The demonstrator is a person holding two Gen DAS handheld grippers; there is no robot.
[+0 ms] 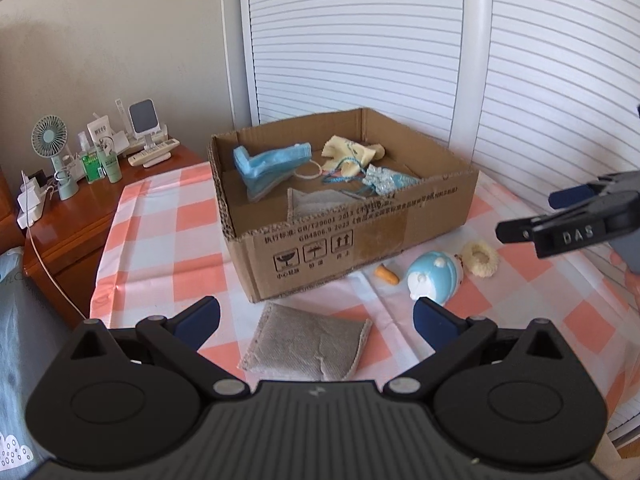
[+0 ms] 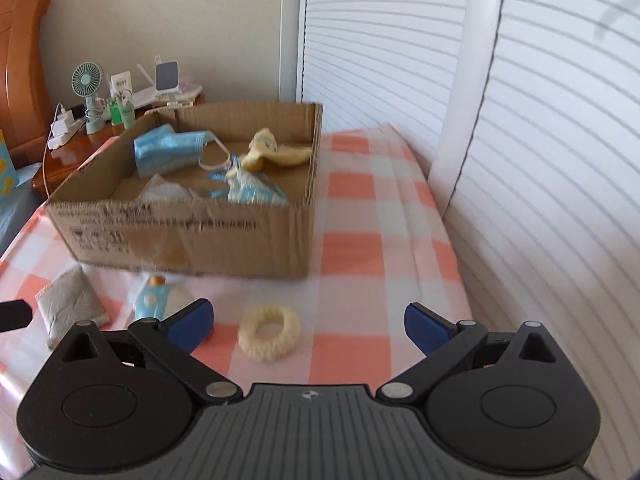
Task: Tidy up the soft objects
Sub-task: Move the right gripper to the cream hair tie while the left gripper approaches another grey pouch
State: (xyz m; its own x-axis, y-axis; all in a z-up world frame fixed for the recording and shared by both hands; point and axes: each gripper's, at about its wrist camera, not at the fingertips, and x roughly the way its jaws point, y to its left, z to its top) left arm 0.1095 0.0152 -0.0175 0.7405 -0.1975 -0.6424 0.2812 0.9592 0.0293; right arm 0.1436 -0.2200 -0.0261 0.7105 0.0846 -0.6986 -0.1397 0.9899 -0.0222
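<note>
Nearest the right wrist camera, the right gripper (image 2: 307, 326) is standing with its jaws fully apart and nothing between the pads. The cream fluffy ring (image 2: 269, 332) is lying flat on the checked tablecloth (image 2: 352, 240), directly ahead of and between the spread fingers, slightly toward the left finger; being round, it is offering no long axis to align with. This gripper is the nearer one to the ring, which I judge to be the coming pick.

The left gripper (image 1: 316, 318) is also holding its jaws apart and empty, hovering over the grey pouch (image 1: 304, 346), which is lying on the cloth just in front of the cardboard box (image 1: 360, 240), its long side running roughly across the jaw line.

Count outside the box, along its near wall: one ring, one grey pouch, one blue-and-white round toy (image 1: 434, 278), one small orange piece (image 1: 387, 273).

Count inside the box: one stack of blue masks (image 1: 266, 168), one yellow cloth (image 1: 352, 152), one grey pouch, one bluish crinkled item with cords; finer detail cannot be told.
</note>
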